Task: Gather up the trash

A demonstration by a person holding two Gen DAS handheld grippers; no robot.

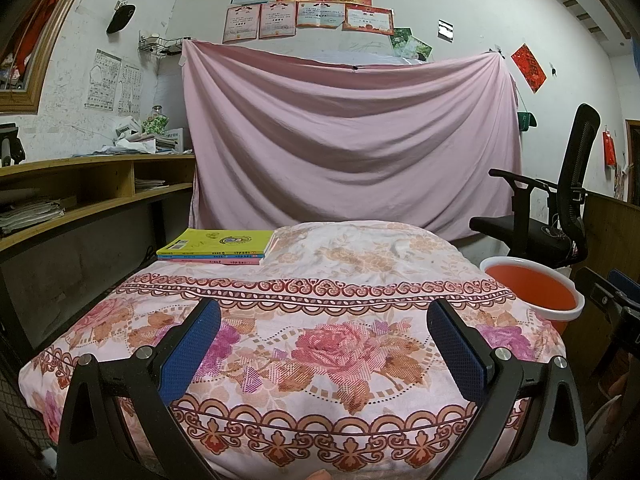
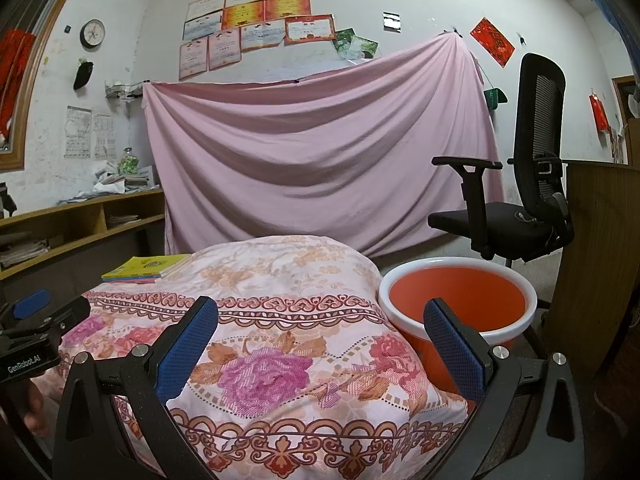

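An orange bucket (image 2: 460, 300) with a white rim stands to the right of the flowered bedding (image 2: 280, 320); in the left wrist view the bucket (image 1: 528, 290) shows at the right edge of the bedding (image 1: 320, 340). Its inside looks bare. No loose trash is visible on the bedding. My left gripper (image 1: 324, 316) hovers open over the near part of the bedding, holding nothing. My right gripper (image 2: 322, 314) is open too, over the bedding's right corner, its right finger (image 2: 452, 344) in front of the bucket. The left gripper (image 2: 36, 320) also appears at the left edge of the right wrist view.
A stack of books (image 1: 218, 246) with a yellow cover lies at the far left of the bedding. A black office chair (image 2: 520, 184) stands behind the bucket. A wooden shelf desk (image 1: 92, 184) runs along the left wall. A pink sheet (image 1: 352, 140) hangs behind.
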